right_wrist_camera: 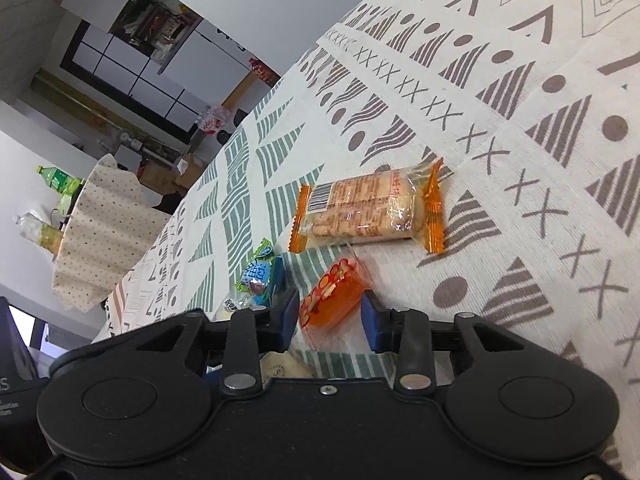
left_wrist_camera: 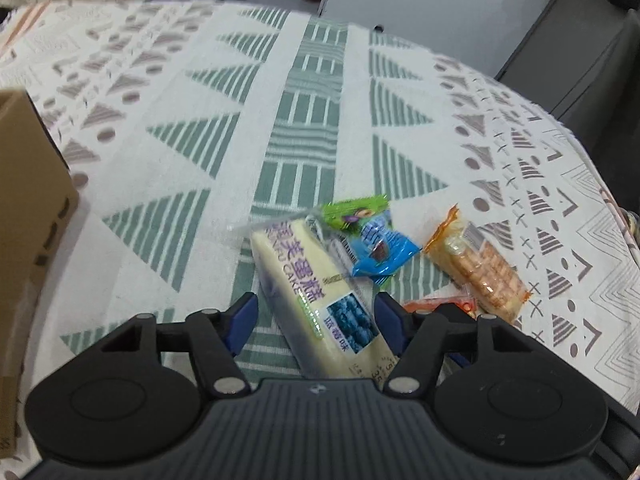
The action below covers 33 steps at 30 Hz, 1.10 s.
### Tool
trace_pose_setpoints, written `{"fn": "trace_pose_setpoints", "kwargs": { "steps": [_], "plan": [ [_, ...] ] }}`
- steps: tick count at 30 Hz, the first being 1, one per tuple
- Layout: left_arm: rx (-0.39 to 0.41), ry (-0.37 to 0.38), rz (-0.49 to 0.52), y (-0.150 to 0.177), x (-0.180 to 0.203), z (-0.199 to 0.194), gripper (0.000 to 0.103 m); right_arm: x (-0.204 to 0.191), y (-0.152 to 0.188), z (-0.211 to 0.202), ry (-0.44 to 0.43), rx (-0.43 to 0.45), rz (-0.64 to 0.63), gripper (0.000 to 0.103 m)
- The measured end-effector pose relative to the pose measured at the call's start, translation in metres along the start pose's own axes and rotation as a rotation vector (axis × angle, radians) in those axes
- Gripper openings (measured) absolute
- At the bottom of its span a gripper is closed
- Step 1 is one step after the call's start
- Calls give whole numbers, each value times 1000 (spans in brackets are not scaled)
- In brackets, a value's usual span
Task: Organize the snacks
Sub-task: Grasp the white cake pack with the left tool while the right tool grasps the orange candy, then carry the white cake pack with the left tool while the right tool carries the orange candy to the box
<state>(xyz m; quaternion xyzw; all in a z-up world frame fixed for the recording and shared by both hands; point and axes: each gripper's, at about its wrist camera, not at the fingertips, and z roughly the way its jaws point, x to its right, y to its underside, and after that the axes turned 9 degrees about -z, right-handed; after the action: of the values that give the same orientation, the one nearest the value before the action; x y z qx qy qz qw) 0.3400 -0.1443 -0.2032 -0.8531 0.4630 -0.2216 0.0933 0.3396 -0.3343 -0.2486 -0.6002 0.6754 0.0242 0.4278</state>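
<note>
**Between both sets of fingers: two snacks lined up for pickup**

Btwn the left gripper (left_wrist_camera: 316,322) fingers lies the blueberry cake pack (left_wrist_camera: 316,296), long white wrapper w/ purple print, flat on the tabletop (left_wrist_camera: 180,92). Fingers are apart, one each side; the right one looks at or very near the pack edge, the left has a clear gap. Not clamped.

Right gripper (right_wrist_camera: 330,316) fingers bracket the orange jelly cup (right_wrist_camera: 332,294), also spread, small gaps either side. Cup lies tilted in its clear wrap on the cloth.

Outward: green candy packet (left_wrist_camera: 352,210) and blue candy packet (left_wrist_camera: 380,252) overlap the cake pack's far end. Just beyond the jelly cup, the orange-ended biscuit pack (right_wrist_camera: 370,206) lies flat, apart from the rest. Cardboard box (left_wrist_camera: 28,208) at the far left edge of the left view, well apart from the pile; prob. the destination, my guess.

Step, as I judge it: pre-grasp on both sides, nothing lifted yet. Next move calls for closing each pair squarely on its item, gently for the soft cake and the slippery cup, then lifting w/o dragging the candy packets that rest on the cake pack.

Hard to see:
- near end of cake pack goes under the left gripper body
- box is cut off by frame; opening and contents not visible
- jelly cup base hidden btwn the fingers
- whether candy packets are touching or stacked on the cake: can't tell fully
</note>
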Motion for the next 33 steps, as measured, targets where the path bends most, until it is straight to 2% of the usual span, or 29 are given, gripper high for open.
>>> {"fn": "trace_pose_setpoints", "kwargs": {
  "steps": [4, 6, 8, 11, 14, 19, 22, 33],
  "plan": [
    [6, -4, -10, 1, -1, 4, 63, -1, -3, 6, -9, 2, -1, 35],
    [9, -3, -9, 1, -3, 3, 59, -3, -4, 10, -8, -2, -17, 35],
    [11, 4, -7, 0, -5, 1, 44, -9, -5, 12, -1, -5, -44, 35],
    [9, 16, -14, -1, -11, -2, 35, -14, -4, 14, 13, -9, -78, 35],
    [13, 18, -11, -2, -16, -6, 31, -17, -4, 15, 24, -8, -95, 36],
    [23, 21, -10, -1, -24, -15, 28, -25, -3, 20, 53, 0, -160, 34],
    [22, 17, -13, -1, -28, -21, 27, -30, 0, 19, 89, -14, -224, 21],
    [10, 62, -21, 12, -42, -47, 26, -37, 21, -13, 96, -37, -186, 19]
  ]
}}
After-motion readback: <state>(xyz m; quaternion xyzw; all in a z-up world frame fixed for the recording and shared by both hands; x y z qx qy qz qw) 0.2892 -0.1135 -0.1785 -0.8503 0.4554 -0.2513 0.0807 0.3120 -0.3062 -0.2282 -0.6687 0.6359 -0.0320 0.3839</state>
